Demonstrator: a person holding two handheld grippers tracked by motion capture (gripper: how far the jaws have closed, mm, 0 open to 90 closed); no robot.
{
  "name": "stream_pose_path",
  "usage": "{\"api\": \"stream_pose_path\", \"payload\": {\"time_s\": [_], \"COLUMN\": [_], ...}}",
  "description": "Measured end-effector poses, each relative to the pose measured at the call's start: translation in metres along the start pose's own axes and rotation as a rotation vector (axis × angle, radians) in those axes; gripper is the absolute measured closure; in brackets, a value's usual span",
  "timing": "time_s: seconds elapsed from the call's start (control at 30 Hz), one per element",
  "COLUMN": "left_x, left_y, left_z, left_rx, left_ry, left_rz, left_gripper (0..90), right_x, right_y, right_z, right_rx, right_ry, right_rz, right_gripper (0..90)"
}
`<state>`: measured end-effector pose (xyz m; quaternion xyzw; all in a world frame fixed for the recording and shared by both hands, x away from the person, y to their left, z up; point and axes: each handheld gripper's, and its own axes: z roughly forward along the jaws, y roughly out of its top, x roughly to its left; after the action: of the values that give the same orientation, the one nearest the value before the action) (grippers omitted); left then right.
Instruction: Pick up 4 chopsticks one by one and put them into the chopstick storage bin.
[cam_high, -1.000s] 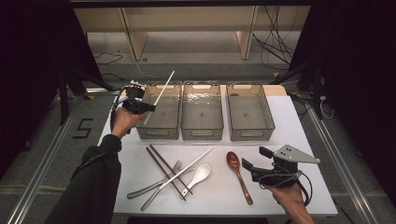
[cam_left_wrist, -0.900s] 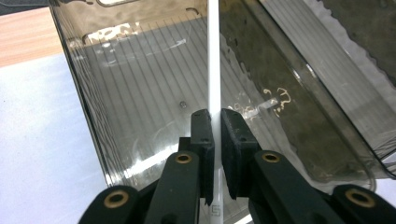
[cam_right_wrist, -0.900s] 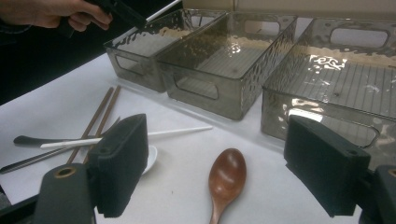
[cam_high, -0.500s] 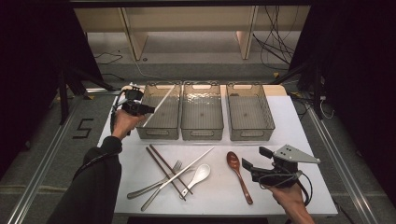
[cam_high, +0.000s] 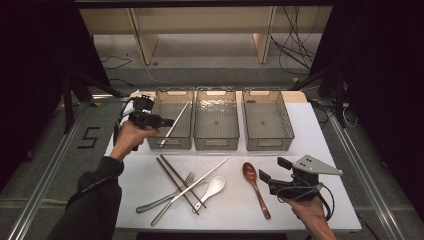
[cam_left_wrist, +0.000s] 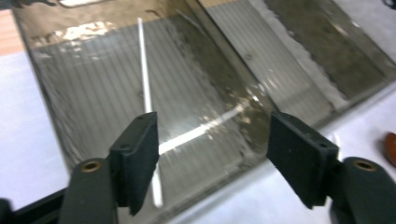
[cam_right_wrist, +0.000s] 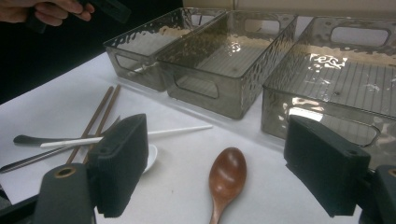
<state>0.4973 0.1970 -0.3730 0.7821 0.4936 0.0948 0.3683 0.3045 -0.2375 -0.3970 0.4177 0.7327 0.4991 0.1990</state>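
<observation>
A white chopstick (cam_high: 175, 124) is now lying slantwise in the left bin (cam_high: 162, 140) of three clear bins at the far side of the worktop (cam_high: 320, 150), where a second ago it was sticking up from the left gripper (cam_high: 167, 121) above that bin and half a second ago was tipping down toward it. The left gripper is hovering over the bin's near-left corner with its jaws standing wide apart and nothing between them; in the left gripper view the chopstick (cam_left_wrist: 147, 98) is resting on the ribbed bin floor just beyond the open jaws. That release suggests a sorting job under way, with one piece delivered and the rest waiting. The middle bin (cam_high: 216, 142) and right bin (cam_high: 266, 142) are sitting empty. Still spread across the near worktop are a pair of brown chopsticks (cam_high: 177, 181), a metal fork (cam_high: 165, 196), a second white chopstick (cam_high: 197, 182) with metal cutlery lying under it, a white ceramic spoon (cam_high: 212, 187) and a wooden spoon (cam_high: 255, 187). The right gripper (cam_high: 270, 172), held near the right front edge, is keeping the same place as before, its jaws spread wide and holding nothing, with the wooden spoon (cam_right_wrist: 226, 179) lying just ahead of it.
</observation>
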Motion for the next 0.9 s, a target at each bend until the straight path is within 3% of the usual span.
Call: {"api": "stream_pose_path", "payload": {"time_s": [0.17, 0.43, 0.6, 0.9], "left_x": [-0.013, -0.03, -0.041, -0.059], "left_y": [-0.011, -0.021, -0.028, -0.042], "left_z": [-0.005, -0.012, -0.013, -0.01], "left_rx": [-0.001, 0.015, 0.046, 0.119], "left_ry": [-0.072, -0.096, -0.135, -0.15], "left_rz": [0.024, 0.077, 0.088, 0.142], "left_gripper": [25.4, 22.6, 21.9, 19.8], "right_x": [0.0, 0.0, 0.001, 0.001], "right_y": [0.0, 0.0, 0.0, 0.001], "right_z": [0.0, 0.0, 0.0, -0.001], "right_rx": [0.001, 0.0, -0.001, -0.006], "right_ry": [-0.001, 0.001, 0.002, 0.005], "right_rz": [0.0, -0.003, -0.004, -0.007], "right_gripper": [22.9, 22.8, 22.8, 22.9]}}
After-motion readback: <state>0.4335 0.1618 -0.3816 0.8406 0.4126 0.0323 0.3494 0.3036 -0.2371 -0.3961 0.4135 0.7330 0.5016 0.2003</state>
